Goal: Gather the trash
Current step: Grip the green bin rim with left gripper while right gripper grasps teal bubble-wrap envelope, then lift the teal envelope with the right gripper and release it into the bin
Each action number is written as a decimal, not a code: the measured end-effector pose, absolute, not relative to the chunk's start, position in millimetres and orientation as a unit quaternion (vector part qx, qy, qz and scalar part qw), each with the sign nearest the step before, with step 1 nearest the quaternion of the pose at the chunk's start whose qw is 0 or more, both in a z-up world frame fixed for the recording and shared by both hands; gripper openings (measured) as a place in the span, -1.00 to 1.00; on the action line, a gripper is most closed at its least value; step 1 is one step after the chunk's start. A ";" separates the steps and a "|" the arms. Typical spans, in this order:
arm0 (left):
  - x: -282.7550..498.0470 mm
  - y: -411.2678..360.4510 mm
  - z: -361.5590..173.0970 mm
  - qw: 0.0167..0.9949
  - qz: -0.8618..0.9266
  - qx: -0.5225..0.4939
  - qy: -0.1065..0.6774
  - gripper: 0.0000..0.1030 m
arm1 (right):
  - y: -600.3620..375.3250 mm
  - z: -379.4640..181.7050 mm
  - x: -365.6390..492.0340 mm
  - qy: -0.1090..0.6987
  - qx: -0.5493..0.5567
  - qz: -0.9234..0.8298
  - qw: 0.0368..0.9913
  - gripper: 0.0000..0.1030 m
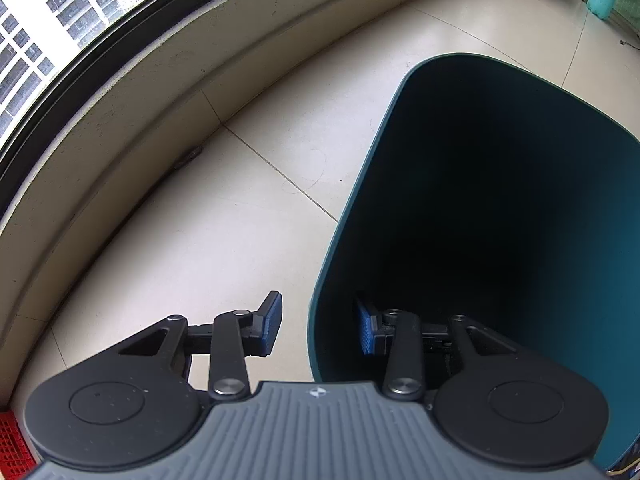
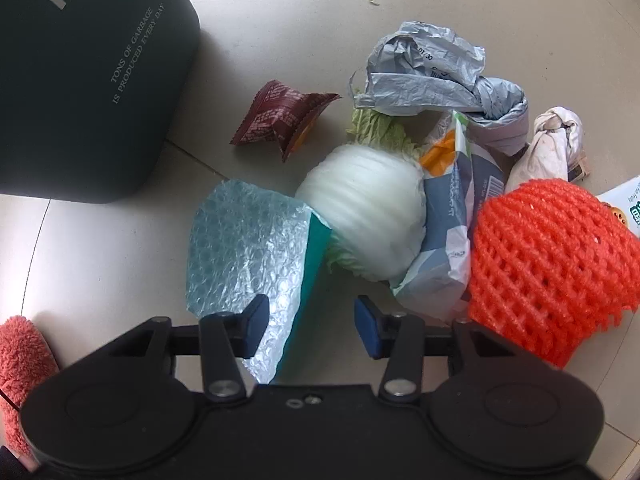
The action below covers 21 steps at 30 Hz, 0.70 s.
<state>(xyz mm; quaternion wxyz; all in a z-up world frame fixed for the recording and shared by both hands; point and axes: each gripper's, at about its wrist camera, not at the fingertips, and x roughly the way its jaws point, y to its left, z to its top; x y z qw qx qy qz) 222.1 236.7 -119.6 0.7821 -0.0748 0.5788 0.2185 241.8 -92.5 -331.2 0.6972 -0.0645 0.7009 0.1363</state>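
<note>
The left hand-held gripper (image 1: 318,326) straddles the bin (image 1: 500,220) rim to steady it, pads not visibly pinching, while the right hand-held gripper (image 2: 311,326) hangs open over the bubble wrap (image 2: 248,256), ready to grab it.

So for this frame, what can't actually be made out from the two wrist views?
- Left wrist view: the inside of the bin is in deep shadow, so its contents cannot be seen.
- Left wrist view: whether the left gripper is pressing on the bin wall between its fingers is unclear.
- Right wrist view: the printed white item is cut off by the right edge.
- Right wrist view: the orange foam net hides what lies under it.
</note>
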 end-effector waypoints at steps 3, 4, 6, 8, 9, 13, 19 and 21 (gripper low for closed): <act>229.5 232.8 -124.4 0.777 0.222 -0.066 0.585 -0.27 | -97.1 -333.0 243.9 0.706 -0.044 0.140 0.693 -0.90; 230.3 231.1 -125.7 0.776 0.220 -0.064 0.587 -0.27 | -99.2 -330.8 243.3 0.706 -0.041 0.140 0.694 -0.93; 230.7 231.3 -130.2 0.776 0.220 -0.055 0.589 -0.34 | -100.8 -322.3 239.8 0.697 -0.047 0.145 0.700 -0.97; 232.1 230.3 -134.5 0.775 0.213 -0.050 0.592 -0.37 | -101.0 -307.6 234.9 0.691 -0.059 0.154 0.704 -0.97; 231.9 228.8 -134.3 0.776 0.212 -0.048 0.592 -0.42 | -101.7 -297.4 232.4 0.686 -0.068 0.159 0.706 -0.97; 234.9 221.9 -129.8 0.776 0.209 -0.048 0.593 -0.57 | -103.1 -243.0 221.7 0.662 -0.097 0.186 0.720 -0.98; 235.8 229.5 -128.9 0.772 0.208 -0.072 0.596 -0.71 | -105.7 -144.5 227.3 0.623 -0.082 0.199 0.752 -0.98; 236.5 233.2 -129.3 0.771 0.206 -0.080 0.597 -0.72 | -108.6 -107.2 229.8 0.607 -0.070 0.203 0.765 -0.98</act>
